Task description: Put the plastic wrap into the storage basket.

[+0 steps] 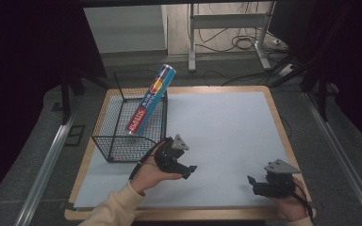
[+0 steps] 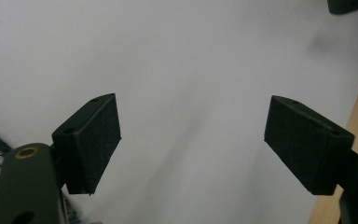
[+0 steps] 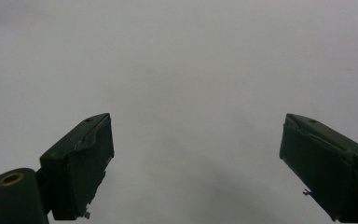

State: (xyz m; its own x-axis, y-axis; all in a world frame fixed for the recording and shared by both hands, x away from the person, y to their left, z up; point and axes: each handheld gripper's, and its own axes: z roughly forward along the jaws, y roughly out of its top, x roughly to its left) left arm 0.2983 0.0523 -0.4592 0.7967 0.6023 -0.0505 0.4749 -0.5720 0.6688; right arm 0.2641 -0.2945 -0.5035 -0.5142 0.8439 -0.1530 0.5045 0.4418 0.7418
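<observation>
A blue tube [image 1: 150, 100] with red and white print leans tilted in a black wire basket [image 1: 114, 137] at the table's left, its top end sticking out over the rim. Just right of the basket's front corner, my left gripper [image 1: 191, 171] is held low over the white mat [image 1: 226, 136], jaws apart with nothing between them; the left gripper view shows the same gap [image 2: 193, 140] over bare mat. Near the front right edge rests my right gripper [image 1: 250, 182], open and empty, its jaws wide in the right gripper view [image 3: 196, 163].
The mat covers a wooden tabletop [image 1: 283, 127] whose edge shows around it. Metal rails [image 1: 47, 165] run along both sides of the table. Beyond the far edge stand a white frame leg [image 1: 192, 42] and loose cables [image 1: 245, 42] on the floor.
</observation>
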